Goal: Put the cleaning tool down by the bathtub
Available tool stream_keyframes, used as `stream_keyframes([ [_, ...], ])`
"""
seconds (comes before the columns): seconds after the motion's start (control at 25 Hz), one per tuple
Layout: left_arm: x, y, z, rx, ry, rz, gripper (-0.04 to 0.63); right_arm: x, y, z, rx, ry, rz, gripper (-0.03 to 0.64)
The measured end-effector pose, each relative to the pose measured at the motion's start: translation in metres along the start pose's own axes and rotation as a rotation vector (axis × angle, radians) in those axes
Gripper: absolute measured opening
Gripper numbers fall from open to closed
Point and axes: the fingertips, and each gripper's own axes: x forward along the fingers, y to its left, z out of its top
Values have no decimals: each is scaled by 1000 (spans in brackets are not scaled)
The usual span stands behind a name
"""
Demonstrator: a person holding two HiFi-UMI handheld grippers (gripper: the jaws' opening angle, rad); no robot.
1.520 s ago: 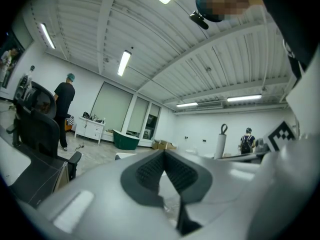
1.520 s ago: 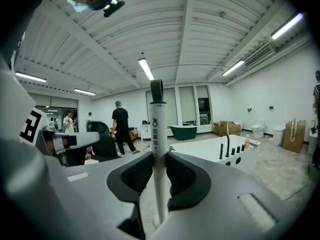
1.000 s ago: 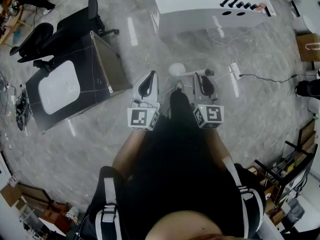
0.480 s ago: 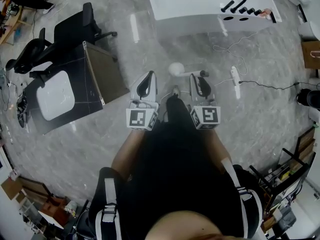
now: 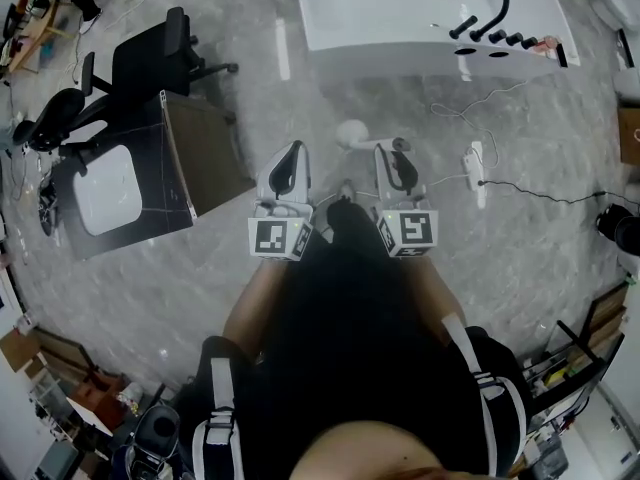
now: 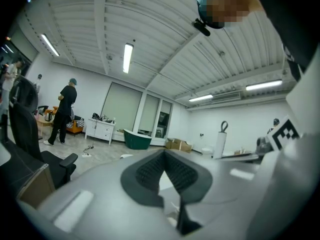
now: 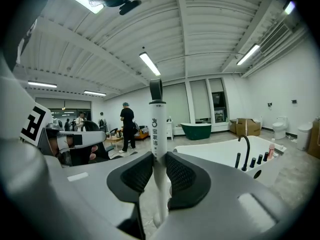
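Where the head view looks down, the tool (image 5: 352, 134) hangs over the grey marbled floor (image 5: 150, 288). Its white stick is caught in the right gripper (image 5: 397, 158) and its round head points left, short of the white tub (image 5: 400, 13) at the top. The left gripper (image 5: 291, 158) is beside it, empty. Each gripper's cube bears a black-and-white square marker; no other print can be read here. A black tap (image 5: 497, 3) stands on the tub's rim. A power strip (image 5: 477, 163) with its cable lies on the floor to the right. A dark cabinet (image 5: 200, 148) with a white basin (image 5: 105, 190) and a black chair (image 5: 150, 53) stand to the left.

In the left gripper view the jaws meet at their tips with nothing between them. Beyond them is a wide white room with a ribbed ceiling and strip lights. In it are a person in black (image 6: 65, 114), a white sideboard (image 6: 102, 129) and a green tub (image 6: 136, 139).

In the right gripper view the jaws press on the tool's stick, which stands upright between them with a grey loop on top. A round logo and three Chinese characters run down it, seemingly 宝家洁. The white tub lies near, ahead to the right, with brown boxes (image 7: 245, 126) and a toilet (image 7: 280, 128) behind it.
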Motion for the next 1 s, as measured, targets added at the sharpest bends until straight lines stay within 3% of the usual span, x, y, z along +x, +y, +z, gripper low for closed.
stream_keyframes([
  [0.4,35,10,-5,14,1,44,8,40,-18,-7,4,21,41,86],
  [1.0,98,63,-20,7,33,-12,8,109,-17,-7,6,41,-9,87],
])
